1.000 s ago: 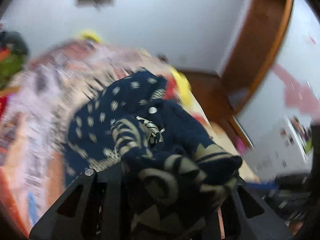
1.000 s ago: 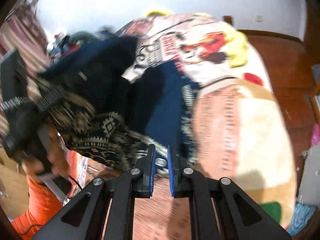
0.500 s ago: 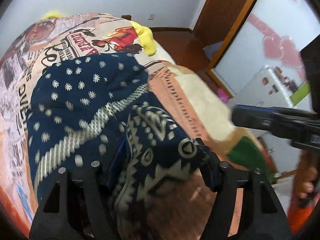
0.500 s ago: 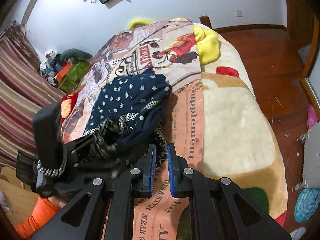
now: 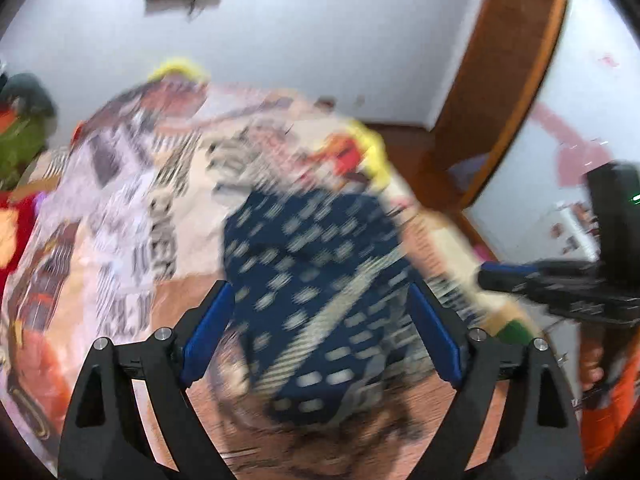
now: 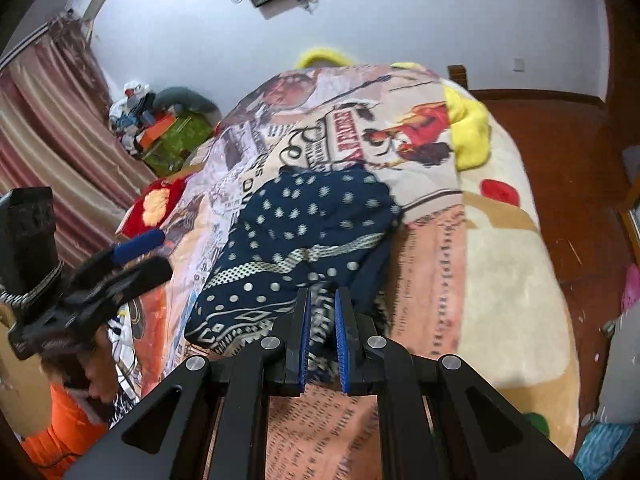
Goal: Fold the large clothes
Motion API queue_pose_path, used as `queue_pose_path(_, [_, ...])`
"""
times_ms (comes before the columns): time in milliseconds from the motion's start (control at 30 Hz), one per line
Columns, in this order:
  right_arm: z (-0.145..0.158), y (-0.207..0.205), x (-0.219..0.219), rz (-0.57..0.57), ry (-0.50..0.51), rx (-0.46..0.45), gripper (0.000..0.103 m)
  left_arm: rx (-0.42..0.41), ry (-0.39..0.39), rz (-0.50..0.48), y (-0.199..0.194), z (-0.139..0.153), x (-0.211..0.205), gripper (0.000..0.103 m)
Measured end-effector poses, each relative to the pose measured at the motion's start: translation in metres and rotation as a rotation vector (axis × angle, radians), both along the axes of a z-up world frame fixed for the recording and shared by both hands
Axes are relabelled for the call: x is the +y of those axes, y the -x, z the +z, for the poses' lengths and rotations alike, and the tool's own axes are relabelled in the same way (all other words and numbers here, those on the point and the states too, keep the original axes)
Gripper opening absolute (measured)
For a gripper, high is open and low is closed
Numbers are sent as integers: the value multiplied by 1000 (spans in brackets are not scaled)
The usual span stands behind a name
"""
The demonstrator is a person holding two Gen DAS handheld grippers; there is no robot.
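So the navy garment, dark blue with pale dots and a cream patterned band across it, is lying in a loose heap on the bed, roughly mid-width and toward the near end, on top of the newspaper-print blanket. The right gripper has its blue-padded fingers a narrow gap apart with the garment's patterned hem running between them, so it looks like it's pinching that near edge, though the pads aren't fully together. The left gripper is spread wide with nothing clamped; its view is badly motion-blurred, but you can see the garment sitting in the space between the two blue pads without being squeezed. From the right wrist view the left gripper shows up off to the left side of the bed, just beside the garment's left edge and apart from it. A yellow pillow pokes out at the far right corner of the bed, and there's a pile of clutter by the striped curtain.
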State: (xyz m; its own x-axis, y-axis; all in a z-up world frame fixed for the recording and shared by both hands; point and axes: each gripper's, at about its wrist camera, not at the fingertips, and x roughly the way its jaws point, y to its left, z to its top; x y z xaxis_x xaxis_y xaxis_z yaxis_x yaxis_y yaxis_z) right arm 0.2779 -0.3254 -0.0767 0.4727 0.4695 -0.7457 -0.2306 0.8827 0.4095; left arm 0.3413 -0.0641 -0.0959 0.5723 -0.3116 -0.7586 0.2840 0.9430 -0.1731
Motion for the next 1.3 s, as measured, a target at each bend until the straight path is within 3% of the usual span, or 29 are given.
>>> queue_pose_path(133, [-24,-10,29,63,72,52,8,171,-10,-24,-9,-58,-1,88])
queue_pose_path(233, [-51,-15,42,97,160,99,8,179,-1,-39,-3,-82,-6,93])
queue_pose_path(333, [-84,-16,49,142,230,178,8,163,-13,-63,-1,-85,-10,94])
queue_pose_path(433, [-91,-7,51,184,261,107,8,199,27,-70,-2,-78,-3,94])
queue_pose_path(533, [-85,-6,51,202,288,100,8,156,57,-60,-5,-61,10,94])
queue_pose_path(633, [-70,-13,38,143,217,98,8,81,47,-29,-10,-46,25,94])
queue_pose_path(700, [-58,-19,29,91,156,68,8,88,47,-9,-21,-47,34,94])
queue_pose_path(767, [-53,-29,19,32,84,61,8,150,74,18,-37,-58,43,94])
queue_pose_path(833, [-60,-41,14,-13,35,102,8,245,154,23,-52,-77,49,94])
queue_pose_path(933, [-81,-60,16,-28,42,180,8,371,301,13,-68,-105,52,96])
queue_pose_path(1033, [-104,-72,20,-39,61,227,8,454,388,6,-82,-129,51,102])
queue_pose_path(1200, [-116,-85,13,-13,13,231,8,565,478,-19,-101,-160,43,103])
queue_pose_path(1300, [-127,-93,6,0,-45,251,8,550,453,-49,-108,-159,34,103])
